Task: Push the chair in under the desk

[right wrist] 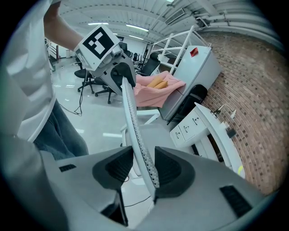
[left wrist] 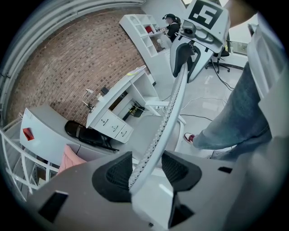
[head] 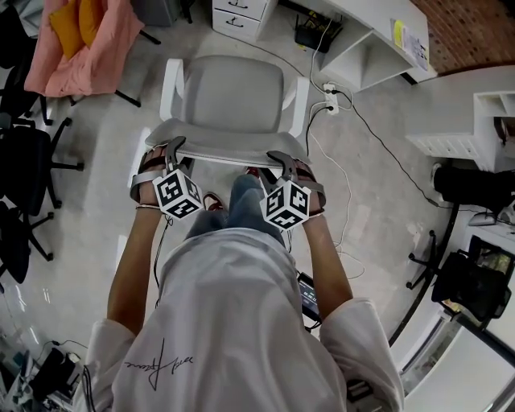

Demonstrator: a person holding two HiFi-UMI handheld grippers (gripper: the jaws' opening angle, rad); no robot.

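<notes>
The grey chair [head: 233, 100] stands on the floor [head: 88, 265] just in front of the person, its seat facing the white table [head: 374, 24] — near it, not under it. The left tongs [head: 172, 148] and right tongs [head: 282, 159] are each clenched on the backrest's top rim — one toward each end.

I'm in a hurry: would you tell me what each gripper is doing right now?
Left gripper: closed on the chair backrest.
Right gripper: closed on the chair backrest too.

chair [head: 233, 100]: grey, white arms | cloth [head: 80, 44]: pink | wall [left wrist: 67, 67]: red-brown brick
</notes>
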